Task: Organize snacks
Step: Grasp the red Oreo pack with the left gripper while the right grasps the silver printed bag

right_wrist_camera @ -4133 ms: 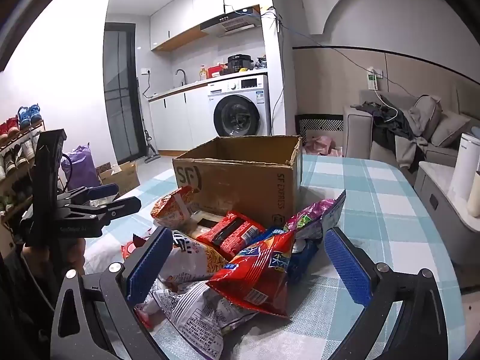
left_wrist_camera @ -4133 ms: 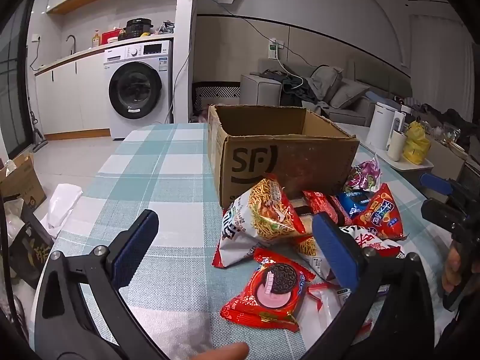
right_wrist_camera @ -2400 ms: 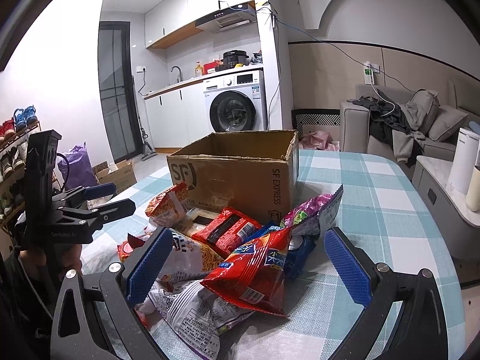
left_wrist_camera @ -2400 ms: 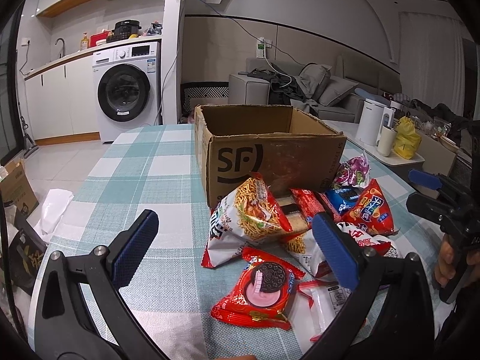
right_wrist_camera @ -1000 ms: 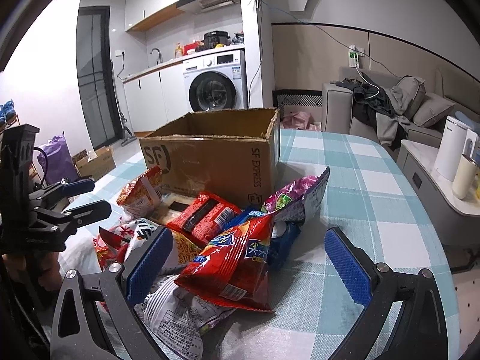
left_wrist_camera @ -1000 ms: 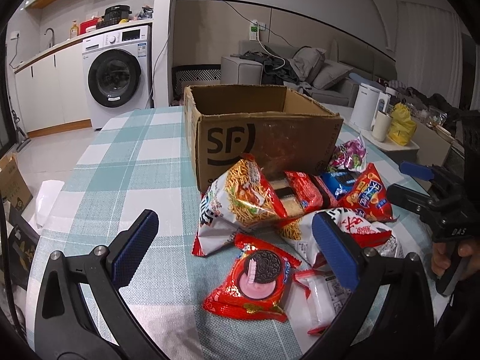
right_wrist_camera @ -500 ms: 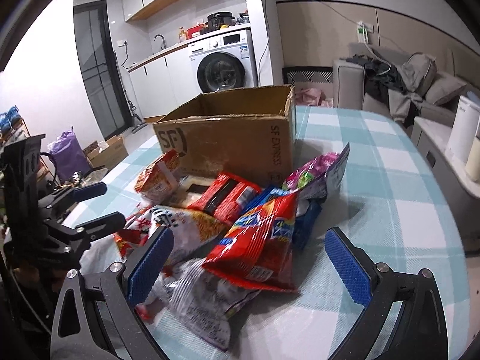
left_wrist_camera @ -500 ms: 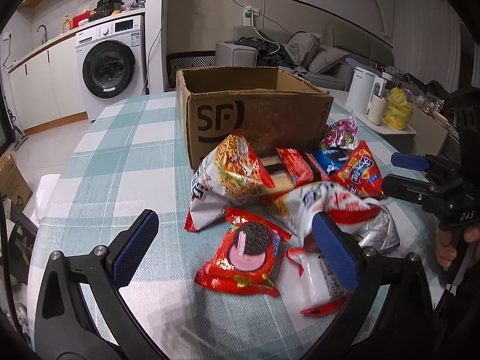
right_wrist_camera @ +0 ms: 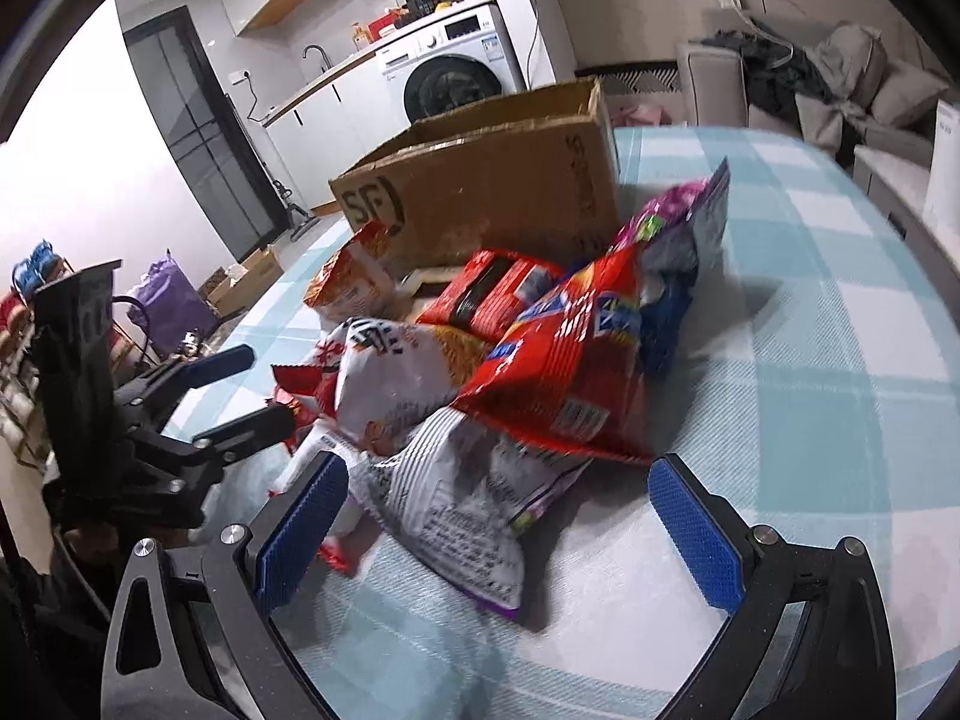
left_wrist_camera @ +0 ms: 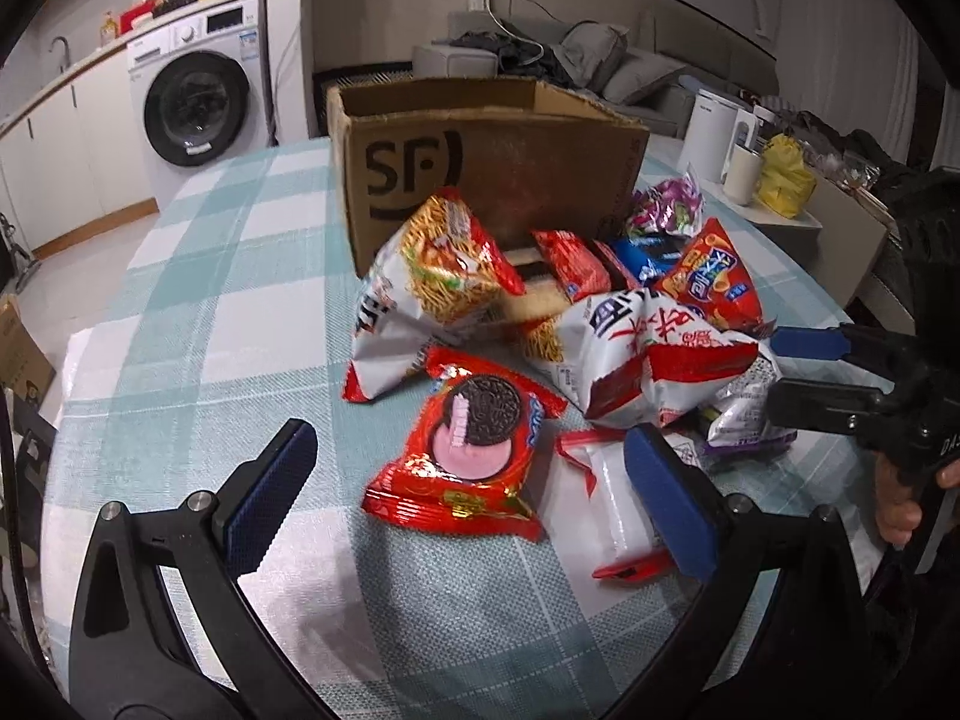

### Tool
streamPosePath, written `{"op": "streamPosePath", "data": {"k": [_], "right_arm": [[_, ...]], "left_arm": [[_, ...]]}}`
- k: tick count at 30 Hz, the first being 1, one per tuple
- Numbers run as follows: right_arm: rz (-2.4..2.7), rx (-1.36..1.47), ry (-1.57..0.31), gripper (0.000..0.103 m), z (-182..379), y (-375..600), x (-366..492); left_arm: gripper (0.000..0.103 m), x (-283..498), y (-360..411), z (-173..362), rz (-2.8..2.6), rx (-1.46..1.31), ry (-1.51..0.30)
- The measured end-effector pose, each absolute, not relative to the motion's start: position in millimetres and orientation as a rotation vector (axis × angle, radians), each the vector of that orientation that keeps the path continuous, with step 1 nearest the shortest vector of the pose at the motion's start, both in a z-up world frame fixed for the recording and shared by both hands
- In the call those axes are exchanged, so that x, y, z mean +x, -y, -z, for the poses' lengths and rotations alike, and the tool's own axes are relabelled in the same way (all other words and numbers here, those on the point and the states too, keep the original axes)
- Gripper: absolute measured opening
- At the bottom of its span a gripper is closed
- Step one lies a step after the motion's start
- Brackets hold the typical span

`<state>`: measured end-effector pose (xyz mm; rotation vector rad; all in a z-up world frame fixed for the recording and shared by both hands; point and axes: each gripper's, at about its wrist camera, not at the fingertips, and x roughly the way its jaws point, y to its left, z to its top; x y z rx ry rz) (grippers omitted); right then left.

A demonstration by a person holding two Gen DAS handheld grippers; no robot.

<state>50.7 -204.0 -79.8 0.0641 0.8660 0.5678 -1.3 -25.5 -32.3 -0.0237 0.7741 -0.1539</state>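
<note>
In the left wrist view the left gripper fills the lower frame, its blue pads spread wide and grasping nothing; between them, at lower centre, lies the red cookie packet flat on the checked tablecloth, with a small white-and-red packet just beside it, partly behind the right-hand pad; past these, mid-frame, the snack pile heaps up: a noodle bag leaning up on the left, a big white-and-red bag to the right; at upper centre stands the open cardboard box, the pile touching its front; a washing machine sits at upper left; in the right wrist view the right gripper is likewise released, pads wide at the bottom, a white printed bag between them and a red chip bag resting on top of it at centre; both grippers hold nothing
</note>
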Motion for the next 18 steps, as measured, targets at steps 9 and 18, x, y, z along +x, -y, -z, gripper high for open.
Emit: {"op": "streamPosePath", "data": {"k": [9,18], "right_arm": [[-0.565,0.117,-0.927,0.098,95,196,61],[-0.576,0.114,-0.937,0.087,92,188,65]], "left_arm": [[0.099,13,27,42,0.153,-0.029,-0.837],[0.08,24,21,48,0.243,-0.128,-0.884]]}}
